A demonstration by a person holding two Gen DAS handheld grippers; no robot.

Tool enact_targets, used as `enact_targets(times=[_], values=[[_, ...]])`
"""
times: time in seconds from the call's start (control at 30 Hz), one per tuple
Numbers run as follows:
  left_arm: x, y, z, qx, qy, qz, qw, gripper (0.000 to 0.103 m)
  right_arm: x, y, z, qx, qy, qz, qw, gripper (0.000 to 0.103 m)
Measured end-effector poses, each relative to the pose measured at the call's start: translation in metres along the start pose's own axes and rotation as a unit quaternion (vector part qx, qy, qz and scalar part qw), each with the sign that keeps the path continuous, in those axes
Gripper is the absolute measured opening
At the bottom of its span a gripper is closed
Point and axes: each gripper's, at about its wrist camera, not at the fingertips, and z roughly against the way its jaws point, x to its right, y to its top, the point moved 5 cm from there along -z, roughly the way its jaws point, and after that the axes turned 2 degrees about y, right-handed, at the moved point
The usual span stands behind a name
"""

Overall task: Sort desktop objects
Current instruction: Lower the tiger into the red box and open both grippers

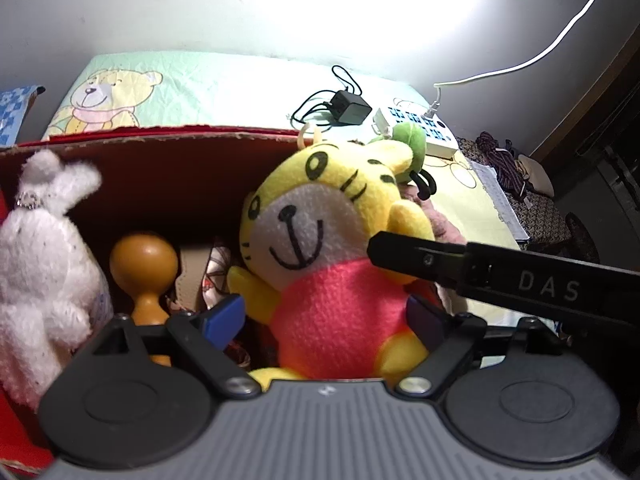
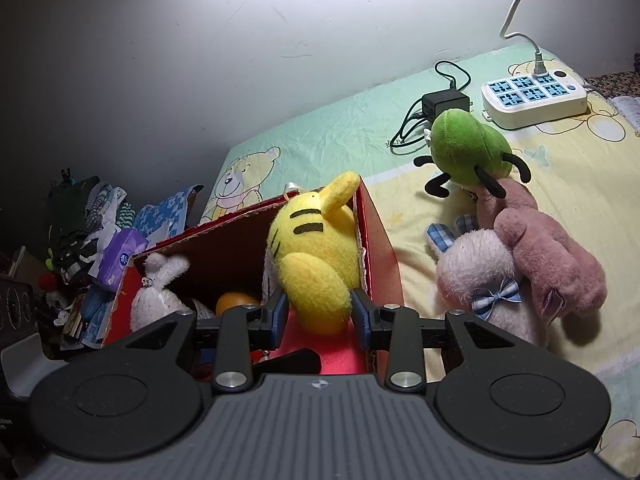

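Yellow tiger plush toy with red fleece shirt [image 1: 320, 264] sits at the red cardboard box [image 2: 378, 248] right wall. Left gripper [image 1: 324, 320] jaws spread around its body; right gripper [image 2: 320, 316] jaws pinch its yellow arm. Lower it fully inside before releasing, clear of the white fluffy bunny plush [image 1: 40, 248].

box [image 2: 376, 236]: crowded, tiger [image 2: 316, 264] fills the right end against the wall | white plush [image 1: 36, 256] blocks the left end | wooden knob [image 1: 144, 264] stands between them | bed [image 2: 340, 132] behind box: bare sheet, open | right of box: pink plush [image 2: 552, 248], green plush [image 2: 468, 148], adapter [image 2: 444, 104], power strip [image 2: 536, 96]
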Motion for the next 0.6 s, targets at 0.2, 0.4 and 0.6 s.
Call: enact_targets(times=[0.2,0.4,0.6], values=[[0.006,-0.004,0.005,0.001,0.006,-0.004,1.0000,0.088,0.001,-0.003,0.009,0.006,0.008,-0.001,1.000,0.038],[0.012,-0.006,0.010,0.006,0.031,-0.016,0.9994,0.088,0.002,-0.006,0.017,0.010,0.015,-0.003,1.000,0.038],[0.017,-0.008,0.015,0.013,0.062,-0.025,0.9976,0.089,0.006,-0.009,0.025,0.019,0.018,-0.002,1.000,0.041]])
